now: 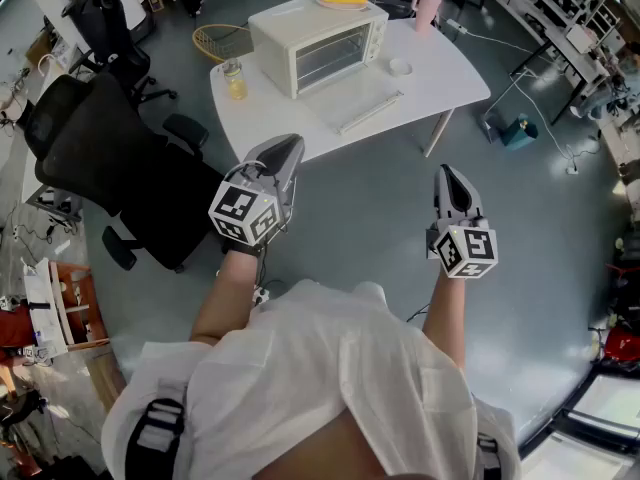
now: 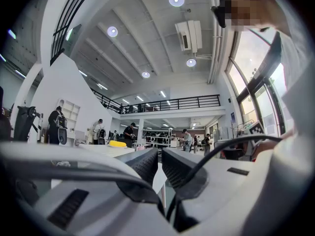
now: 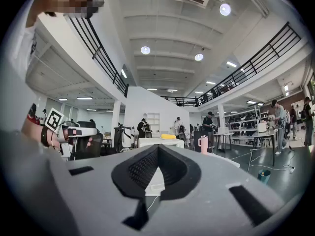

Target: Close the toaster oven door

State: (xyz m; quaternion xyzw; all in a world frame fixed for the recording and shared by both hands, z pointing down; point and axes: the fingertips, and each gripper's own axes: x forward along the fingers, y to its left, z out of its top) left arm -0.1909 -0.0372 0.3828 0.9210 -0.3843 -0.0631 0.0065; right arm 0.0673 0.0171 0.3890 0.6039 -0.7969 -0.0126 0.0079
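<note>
Toaster oven: here it is, the toaster oven point(image 1: 318, 43), sitting toward the far edge of the white desk point(image 1: 450, 78), its glass front turned to the person.
Door: the door point(image 1: 355, 96) is down flat on the desk, reaching out toward the near edge. It's wide open, so the job hasn't started.
Door's long axis: it runs along the oven's front, roughly parallel to the desk's near edge, with the handle bar point(image 1: 370, 111) on the outermost lip.
Left gripper: the left gripper point(image 2: 160, 157) is released, with a thin gap between the pads and nothing in it. It points up and forward at the desk.
Right gripper: the right gripper point(image 3: 157, 151) is clenched tip to tip on nothing at all.
Which way: the door lies straight ahead of both grippers and between their lines. From the head view the left one looks the nearer, reaching about to the desk's near edge just short of the door's near-left corner. The right one hangs over the floor, well apart from the desk.
Next move, by my reading: come in low under the handle lip and swing it up and away, toward the oven.
Watch out: a jar point(image 1: 235, 80) stands at the desk's left edge beside the oven, and a small white cup point(image 1: 400, 66) sits just past the door's far-right end.
</note>
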